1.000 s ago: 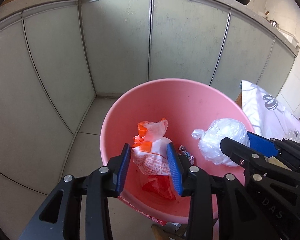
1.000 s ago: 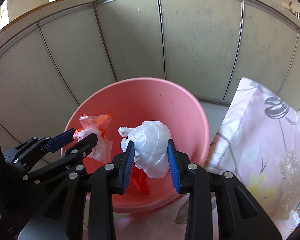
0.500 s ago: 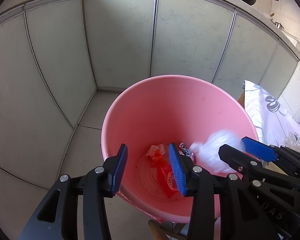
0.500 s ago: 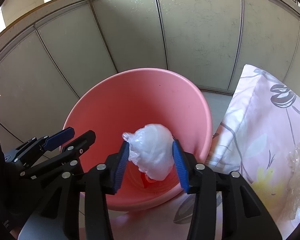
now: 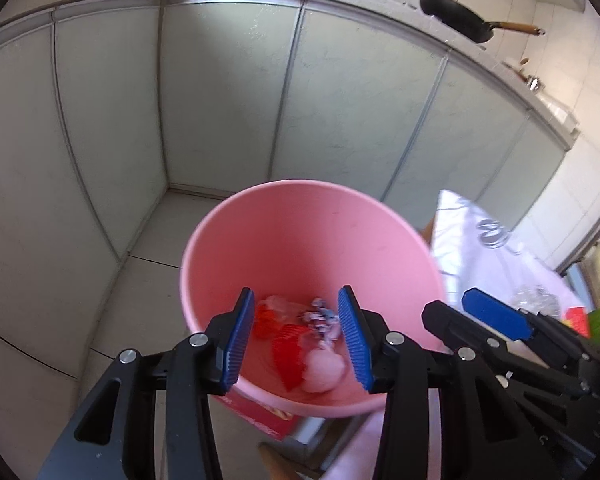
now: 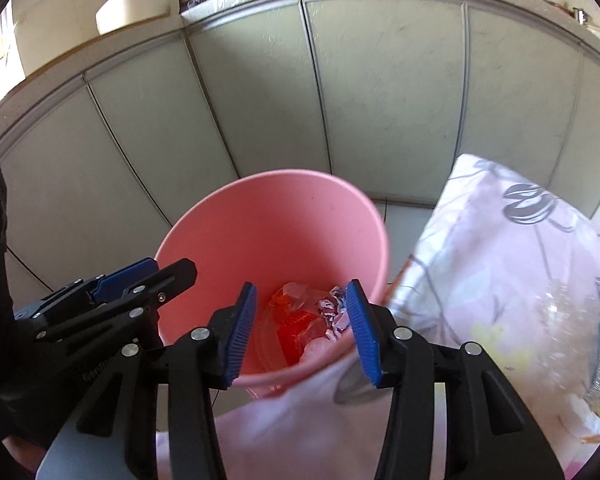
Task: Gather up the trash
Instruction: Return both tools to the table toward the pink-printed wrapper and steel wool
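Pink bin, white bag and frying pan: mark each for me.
Pink bin (image 5: 300,232): left wrist view, inner back wall.
White bag (image 5: 324,370): left wrist view, its bulge at the bin's bottom.
Frying pan (image 5: 458,16): left wrist view, black bowl.

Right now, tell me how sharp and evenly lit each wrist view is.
Left wrist view: strong fisheye bend in the cabinet doors; pink bucket fairly sharp, white bag at its bottom soft. Right wrist view: window glare top left, floral cloth smeared at the right edge, bucket contents dim.
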The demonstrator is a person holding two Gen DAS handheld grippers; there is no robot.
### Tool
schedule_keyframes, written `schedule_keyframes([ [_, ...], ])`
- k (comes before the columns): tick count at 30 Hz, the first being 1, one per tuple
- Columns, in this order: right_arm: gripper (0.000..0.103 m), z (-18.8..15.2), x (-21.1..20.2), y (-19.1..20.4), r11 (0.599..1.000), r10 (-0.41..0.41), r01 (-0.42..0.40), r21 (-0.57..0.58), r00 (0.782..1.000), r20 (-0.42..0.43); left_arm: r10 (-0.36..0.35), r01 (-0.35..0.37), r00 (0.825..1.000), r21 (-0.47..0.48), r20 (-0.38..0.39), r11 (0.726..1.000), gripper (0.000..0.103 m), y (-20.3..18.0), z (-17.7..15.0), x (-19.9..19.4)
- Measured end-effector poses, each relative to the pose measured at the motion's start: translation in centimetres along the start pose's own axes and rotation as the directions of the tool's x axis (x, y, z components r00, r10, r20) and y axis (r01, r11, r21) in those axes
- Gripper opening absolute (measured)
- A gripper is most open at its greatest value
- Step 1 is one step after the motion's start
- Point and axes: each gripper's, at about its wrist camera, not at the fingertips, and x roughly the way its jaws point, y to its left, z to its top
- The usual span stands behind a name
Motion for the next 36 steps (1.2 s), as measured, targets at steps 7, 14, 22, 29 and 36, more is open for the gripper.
schedule_keyframes([
  [7, 0.047, -1.7, -4.8, -1.4, 0.999, -0.032, 0.030, 0.029, 0.997, 0.064, -0.094, 0.092, 0.995, 0.050, 0.031, 0.994, 0.043, -2.6, -0.7, -2.5],
  [14, 0.047, -3.8, -10.0, -2.9, 0.995, -0.091, 0.084, 0.056, 0.988, 0.123, -0.192, 0.182, 0.980, 0.150, 0.050, 0.972, 0.043, -6.4, -1.9, -4.6],
  [22, 0.047, -6.5, -15.5, -6.5, 0.976, -0.192, 0.171, 0.138, 0.969, 0.158, -0.316, 0.301, 0.949, 0.265, 0.015, 0.916, 0.043, -12.0, -4.2, -6.8],
  [29, 0.047, -9.5, -20.3, -10.6, 0.931, -0.326, 0.281, 0.233, 0.927, 0.185, -0.390, 0.390, 0.918, 0.356, -0.075, 0.849, 0.043, -17.5, -6.8, -7.1],
  [36, 0.047, -12.9, -22.9, -15.2, 0.874, -0.403, 0.329, 0.356, 0.902, 0.156, -0.431, 0.469, 0.883, 0.416, -0.187, 0.779, 0.043, -22.2, -9.9, -6.4],
])
